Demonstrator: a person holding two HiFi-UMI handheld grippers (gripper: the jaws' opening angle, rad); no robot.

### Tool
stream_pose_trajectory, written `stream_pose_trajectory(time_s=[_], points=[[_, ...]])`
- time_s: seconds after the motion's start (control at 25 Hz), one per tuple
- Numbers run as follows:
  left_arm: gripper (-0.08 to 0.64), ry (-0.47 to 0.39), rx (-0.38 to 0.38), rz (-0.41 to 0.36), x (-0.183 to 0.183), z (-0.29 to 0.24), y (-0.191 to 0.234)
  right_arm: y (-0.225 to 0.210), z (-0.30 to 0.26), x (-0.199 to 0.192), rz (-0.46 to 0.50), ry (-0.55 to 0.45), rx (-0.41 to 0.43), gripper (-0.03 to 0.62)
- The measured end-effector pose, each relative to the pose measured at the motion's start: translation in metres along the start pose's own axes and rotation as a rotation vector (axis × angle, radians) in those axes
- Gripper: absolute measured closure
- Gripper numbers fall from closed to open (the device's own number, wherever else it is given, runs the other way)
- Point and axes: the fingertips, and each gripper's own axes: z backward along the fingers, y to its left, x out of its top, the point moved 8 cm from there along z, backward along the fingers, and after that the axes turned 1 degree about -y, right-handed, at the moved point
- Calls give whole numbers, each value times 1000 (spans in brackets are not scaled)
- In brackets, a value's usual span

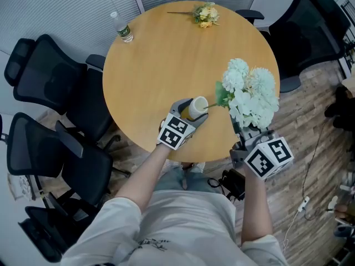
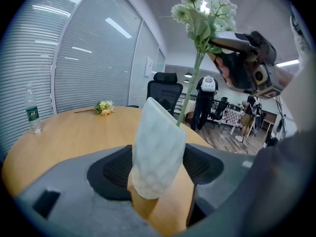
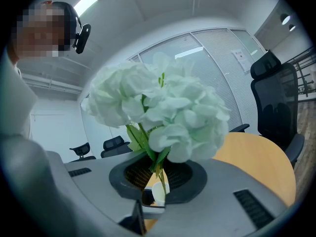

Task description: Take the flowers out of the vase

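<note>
**So, it all comes down to the line of that stem**

Head view first. Your left gripper [image 1: 190,114] is clamped round the white vase [image 1: 198,106] at the near edge of the table [image 1: 161,54]. Your right gripper [image 1: 248,131] sits off to the vase's right, with the white flowers [image 1: 252,93] bunched just above it. A thin stem [image 1: 213,105] bridges the gap, running from the vase mouth out to the right.

Left gripper view: both pads press on the vase's sides, so that hand is your anchor. The stem rises out of the mouth, leaning up and to the right towards the other gripper. Its lower end is inside the vase.

Right gripper view: the jaws are pinched on the stem just under the leaves, with the blooms above. The vase mouth shows low down past the jaws, so the vase lies below and ahead of that tool, along the stem.

My guess is the pull wants to follow the stem's long axis, up and away from the mouth. Dragging it sideways looks likely to lever the vase over. Only your right hand is on the flowers. The yellow bunch [image 1: 206,14] lies on the table's far side, well apart.
</note>
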Motion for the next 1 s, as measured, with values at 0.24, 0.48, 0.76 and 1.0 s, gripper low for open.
stream_pose_trajectory(time_s=[0.24,0.48,0.76,1.0], points=[[238,1,-3,4,0,-1,0,-2,10,6,-16,-17,-8,541],[238,12,-7,3,-1,0,1,-7,23,8,-27,-33,-32,541],[239,29,4,-42,0,-1,-1,-16,32,-4,-32,-9,-70,541],[239,40,-2,-56,-5,1,2,-21,36,-10,-46,-1,-86,541]])
